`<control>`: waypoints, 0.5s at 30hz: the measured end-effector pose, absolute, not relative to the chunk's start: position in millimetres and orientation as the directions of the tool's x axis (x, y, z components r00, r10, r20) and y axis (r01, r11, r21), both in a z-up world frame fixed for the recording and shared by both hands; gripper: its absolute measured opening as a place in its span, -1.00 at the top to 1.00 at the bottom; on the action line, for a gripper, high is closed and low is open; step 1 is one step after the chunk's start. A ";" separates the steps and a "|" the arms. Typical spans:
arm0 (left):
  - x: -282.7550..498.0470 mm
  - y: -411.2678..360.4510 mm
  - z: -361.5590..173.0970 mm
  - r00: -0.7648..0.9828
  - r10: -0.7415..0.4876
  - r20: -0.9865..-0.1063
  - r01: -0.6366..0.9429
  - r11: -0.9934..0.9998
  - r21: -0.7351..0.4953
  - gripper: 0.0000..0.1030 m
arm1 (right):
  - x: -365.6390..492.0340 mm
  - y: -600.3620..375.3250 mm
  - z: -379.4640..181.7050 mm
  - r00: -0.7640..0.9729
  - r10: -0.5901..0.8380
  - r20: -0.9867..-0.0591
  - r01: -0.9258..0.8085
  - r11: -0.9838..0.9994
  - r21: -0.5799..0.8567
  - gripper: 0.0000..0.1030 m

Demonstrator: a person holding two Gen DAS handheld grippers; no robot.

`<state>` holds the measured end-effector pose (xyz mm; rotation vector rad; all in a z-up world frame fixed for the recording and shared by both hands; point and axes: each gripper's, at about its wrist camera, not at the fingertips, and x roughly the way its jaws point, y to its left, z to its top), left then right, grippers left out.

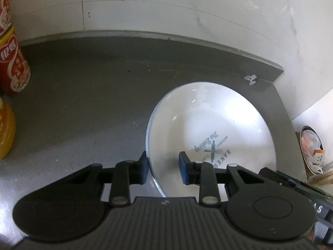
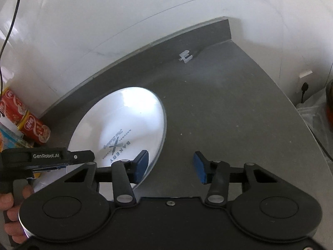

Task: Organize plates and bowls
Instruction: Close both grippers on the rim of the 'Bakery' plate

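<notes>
- A grey worktop (image 1: 83,104) ran back to a white wall (image 1: 166,4).
- Red cans (image 2: 31,123) stood at its left edge, beside an orange bottle (image 1: 6,129).
- A small white plastic clip (image 2: 185,57) lay near the far right corner.

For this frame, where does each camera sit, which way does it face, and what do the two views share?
Left wrist: rides the left gripper, facing along its open fingers at the white plate on the grey counter; red cans at left.
Right wrist: rides the right gripper, open, facing the counter's back corner; a hand shows at lower left.
Shared: plate, counter, white wall, small white clip.
</notes>
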<state>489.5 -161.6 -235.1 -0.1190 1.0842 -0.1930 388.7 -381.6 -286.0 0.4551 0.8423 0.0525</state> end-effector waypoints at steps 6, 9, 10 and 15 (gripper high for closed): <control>502.5 -153.4 -234.0 0.433 -0.230 -0.872 0.061 0.972 -0.226 0.62 | 395.3 -374.0 -290.3 0.654 0.296 -0.696 0.058 0.898 0.436 0.72; 503.6 -151.0 -233.6 0.424 -0.232 -0.876 0.049 0.971 -0.233 0.64 | 396.1 -366.5 -287.4 0.654 0.271 -0.707 0.038 0.921 0.388 0.72; 502.9 -150.2 -233.4 0.424 -0.234 -0.875 0.049 0.971 -0.236 0.65 | 395.2 -366.8 -287.8 0.654 0.272 -0.706 0.037 0.920 0.389 0.72; 500.3 -152.5 -226.8 0.433 -0.257 -0.864 0.070 0.965 -0.252 0.74 | 388.7 -363.4 -285.9 0.661 0.278 -0.697 0.030 0.918 0.395 0.73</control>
